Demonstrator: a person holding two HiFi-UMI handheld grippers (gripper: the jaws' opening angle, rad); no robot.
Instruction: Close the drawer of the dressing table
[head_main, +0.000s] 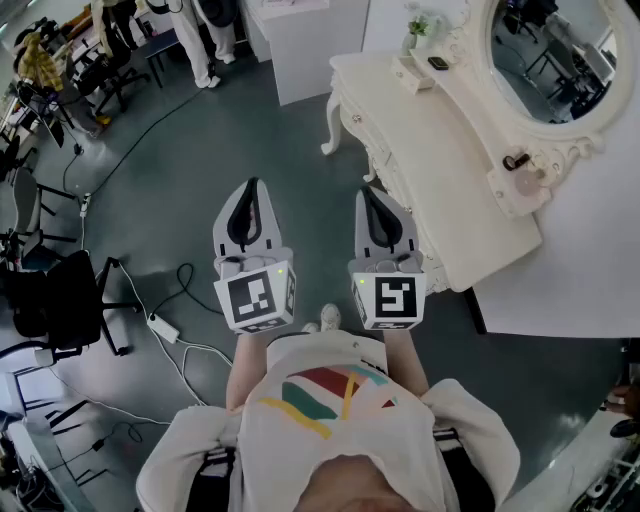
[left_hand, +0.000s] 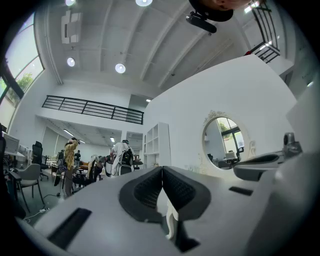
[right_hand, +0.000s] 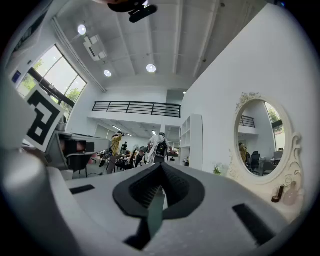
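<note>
The cream dressing table (head_main: 450, 170) with an oval mirror (head_main: 555, 60) stands at the upper right of the head view. From above I cannot make out its front drawer. Both grippers are held side by side over the grey floor, pointing away from me. My left gripper (head_main: 251, 184) is shut and holds nothing; its pads meet at the tip (left_hand: 162, 169). My right gripper (head_main: 367, 190) is also shut and empty (right_hand: 161, 165). It hangs just left of the table's front edge. The mirror (right_hand: 257, 142) shows to the right in the right gripper view.
A small brown bottle (head_main: 516, 160) and a little plant (head_main: 418, 28) stand on the table top. A white cabinet (head_main: 305, 40) is behind the table. Black office chairs (head_main: 60, 300) and a power strip with cables (head_main: 162, 328) lie at the left. People (head_main: 200, 30) stand far back.
</note>
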